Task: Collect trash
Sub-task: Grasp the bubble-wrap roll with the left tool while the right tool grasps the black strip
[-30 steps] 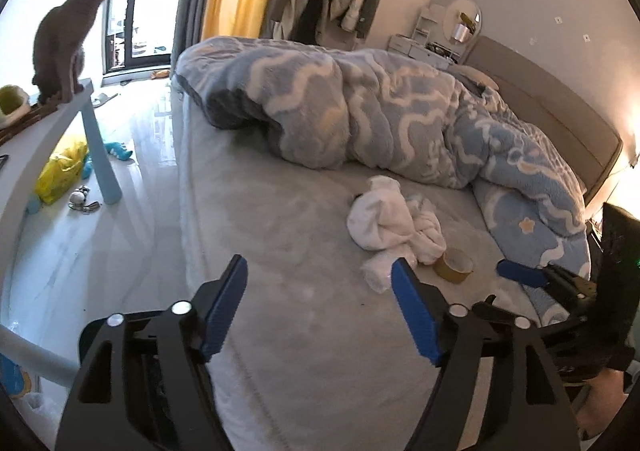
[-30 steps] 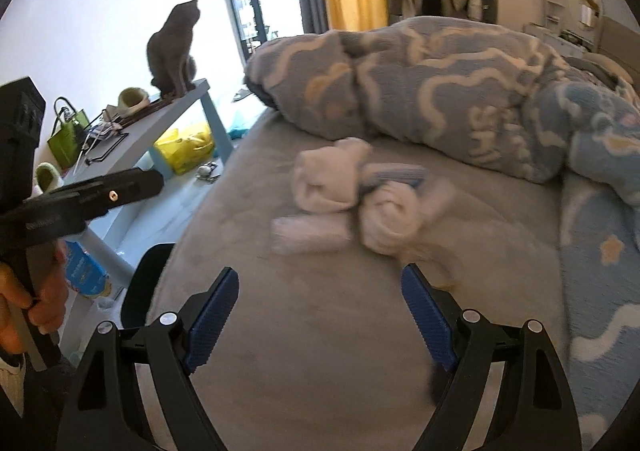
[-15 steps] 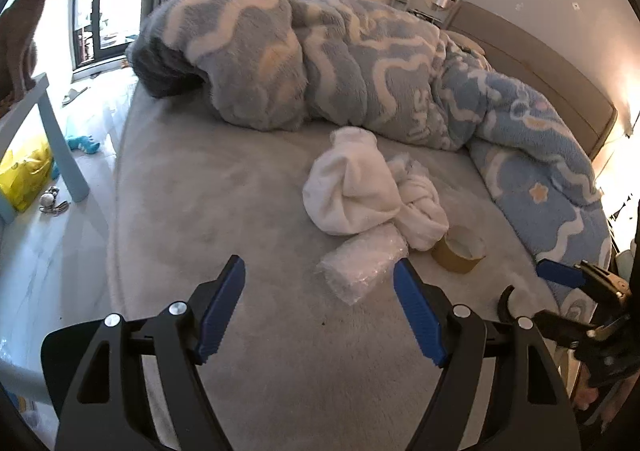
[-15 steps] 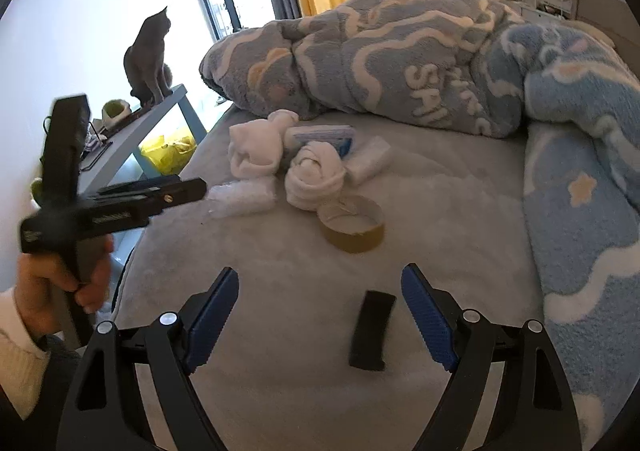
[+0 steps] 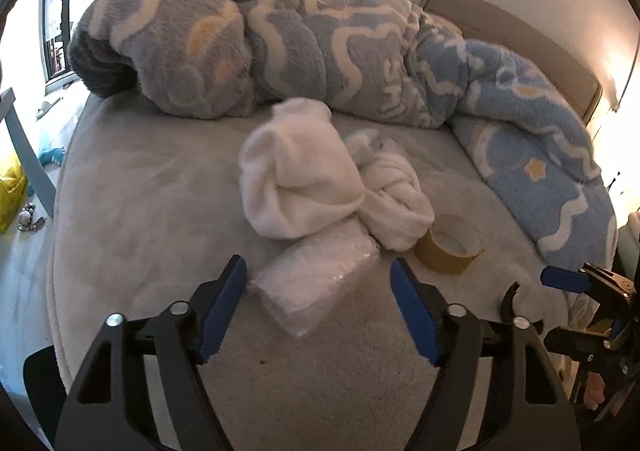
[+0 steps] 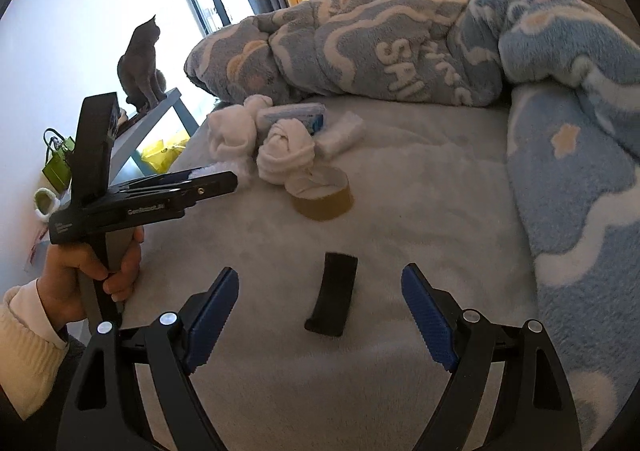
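A clear crinkled plastic packet (image 5: 328, 267) lies on the grey bed. My left gripper (image 5: 318, 291) straddles it with its jaws closing, and the blue pads stand clear of its sides. Behind the packet are white bundled cloths (image 5: 296, 179) and a brown tape roll (image 5: 448, 247). In the right wrist view my right gripper (image 6: 320, 283) hangs open over a flat black strip (image 6: 332, 295) without touching it. The tape roll (image 6: 322, 195), the white cloths (image 6: 284, 151) and a blue pack (image 6: 296, 115) lie further back.
A rumpled blue and grey blanket (image 5: 320, 43) fills the far side of the bed. A grey cat (image 6: 140, 67) sits on a shelf at the left, with a yellow bag (image 6: 164, 155) under it. A hand (image 6: 92, 271) holds the left gripper's handle.
Both grippers have come forward and down over the bed. The plastic packet now sits between my left fingers, and the black strip has come in between my right fingers.
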The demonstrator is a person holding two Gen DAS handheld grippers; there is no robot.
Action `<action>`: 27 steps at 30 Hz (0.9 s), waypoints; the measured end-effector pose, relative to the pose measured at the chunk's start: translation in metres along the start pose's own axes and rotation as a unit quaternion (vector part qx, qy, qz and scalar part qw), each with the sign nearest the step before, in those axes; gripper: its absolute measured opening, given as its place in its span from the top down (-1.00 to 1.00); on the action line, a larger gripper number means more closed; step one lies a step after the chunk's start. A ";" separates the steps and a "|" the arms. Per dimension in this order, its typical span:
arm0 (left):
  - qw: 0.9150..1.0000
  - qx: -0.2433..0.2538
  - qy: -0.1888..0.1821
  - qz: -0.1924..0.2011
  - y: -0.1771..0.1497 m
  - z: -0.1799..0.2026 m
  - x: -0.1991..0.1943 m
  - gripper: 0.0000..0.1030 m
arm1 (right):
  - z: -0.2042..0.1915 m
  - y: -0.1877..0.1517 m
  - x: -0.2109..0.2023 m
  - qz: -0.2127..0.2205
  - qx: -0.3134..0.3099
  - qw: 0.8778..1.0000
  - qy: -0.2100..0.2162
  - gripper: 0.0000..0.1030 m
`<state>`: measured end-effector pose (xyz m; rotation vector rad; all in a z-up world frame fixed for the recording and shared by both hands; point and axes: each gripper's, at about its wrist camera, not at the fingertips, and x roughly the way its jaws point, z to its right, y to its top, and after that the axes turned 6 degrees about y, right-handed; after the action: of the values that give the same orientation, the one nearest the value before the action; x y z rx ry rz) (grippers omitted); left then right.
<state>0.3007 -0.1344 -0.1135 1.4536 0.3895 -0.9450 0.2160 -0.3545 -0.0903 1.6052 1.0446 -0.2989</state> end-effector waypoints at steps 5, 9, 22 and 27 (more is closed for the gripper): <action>1.000 0.012 0.012 -0.008 -0.002 0.006 0.007 -0.14 | -0.008 -0.008 0.010 0.002 -0.011 1.000 -0.001 -0.45; 1.000 0.013 0.011 -0.008 -0.003 0.006 0.006 -0.02 | -0.004 -0.008 0.018 0.000 -0.004 1.000 -0.016 -0.24; 1.000 0.010 -0.009 -0.012 -0.009 0.010 -0.007 0.04 | 0.002 -0.003 0.040 -0.020 0.010 1.000 -0.022 0.19; 1.000 0.004 -0.010 -0.012 -0.013 0.005 -0.016 0.04 | -0.002 0.001 0.046 -0.024 0.004 0.999 -0.035 0.33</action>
<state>0.2798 -0.1326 -0.1094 1.4482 0.3887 -0.9812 0.2427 -0.3311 -0.1200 1.5673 1.0311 -0.3891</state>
